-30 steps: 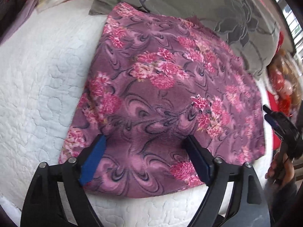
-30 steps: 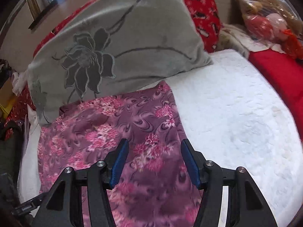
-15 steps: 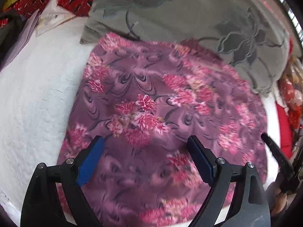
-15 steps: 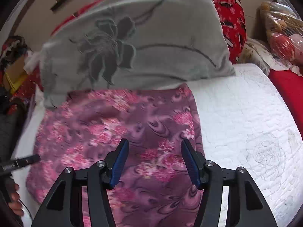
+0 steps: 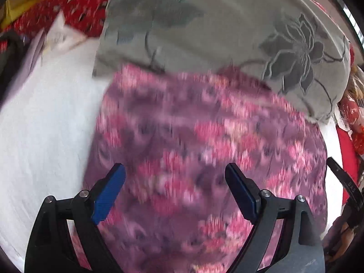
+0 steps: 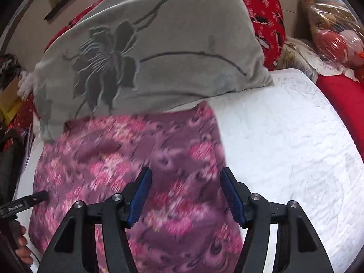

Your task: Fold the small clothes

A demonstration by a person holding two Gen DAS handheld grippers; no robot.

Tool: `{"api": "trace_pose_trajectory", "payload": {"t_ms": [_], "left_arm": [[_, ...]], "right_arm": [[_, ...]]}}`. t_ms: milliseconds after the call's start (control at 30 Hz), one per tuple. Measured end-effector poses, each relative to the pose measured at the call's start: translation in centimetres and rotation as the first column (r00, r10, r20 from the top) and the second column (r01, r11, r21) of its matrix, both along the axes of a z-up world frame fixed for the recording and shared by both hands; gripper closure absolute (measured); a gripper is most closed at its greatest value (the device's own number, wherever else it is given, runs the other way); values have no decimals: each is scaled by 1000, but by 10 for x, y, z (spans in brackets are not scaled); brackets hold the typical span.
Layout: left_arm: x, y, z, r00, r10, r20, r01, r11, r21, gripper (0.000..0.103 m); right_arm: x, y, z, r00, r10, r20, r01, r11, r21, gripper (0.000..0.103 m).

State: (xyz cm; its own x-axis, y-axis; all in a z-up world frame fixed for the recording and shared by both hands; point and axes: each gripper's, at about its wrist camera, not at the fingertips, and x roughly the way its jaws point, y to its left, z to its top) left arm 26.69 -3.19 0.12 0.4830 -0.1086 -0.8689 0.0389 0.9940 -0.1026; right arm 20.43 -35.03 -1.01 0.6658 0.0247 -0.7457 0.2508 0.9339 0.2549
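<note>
Since a second ago: both my claws have pulled back and up from the garment's near edge, and more pillow now shows.

Left item: my left claw (image 5: pixel 175 188), jaws wide apart, holding nothing, hovering over the garment's left half.

Centre item: purple floral garment (image 5: pixel 204 141), lying flat on the white quilted bed (image 5: pixel 45 125), far edge tucked against the grey pillow (image 5: pixel 216 22). Motion blur hides its creases. Long axis appears to run from me toward the pillow.

Right item: my right claw (image 6: pixel 184 193), jaws moderately apart, empty, above the garment's right edge, so nearer that side.
</note>
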Motion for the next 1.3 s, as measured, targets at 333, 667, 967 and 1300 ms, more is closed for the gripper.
{"api": "trace_pose_trajectory", "payload": {"t_ms": [333, 667, 967, 1300], "left_arm": [[49, 16, -19, 985, -57, -160, 48, 997, -60, 11], [31, 123, 2, 985, 46, -167, -61, 994, -86, 11], [14, 177, 8, 981, 73, -179, -99, 985, -141, 11], [8, 176, 1, 969, -8, -246, -55, 967, -248, 11]], "right_arm": [[17, -3, -17, 994, -46, -102, 38, 996, -82, 36], [-35, 171, 17, 828, 560, -33, -559, 819, -133, 35], [-94, 346, -15, 542, 818, -191, -802, 436, -408, 35], [-100, 416, -47, 662, 724, -191, -502, 240, -831, 41]]}}
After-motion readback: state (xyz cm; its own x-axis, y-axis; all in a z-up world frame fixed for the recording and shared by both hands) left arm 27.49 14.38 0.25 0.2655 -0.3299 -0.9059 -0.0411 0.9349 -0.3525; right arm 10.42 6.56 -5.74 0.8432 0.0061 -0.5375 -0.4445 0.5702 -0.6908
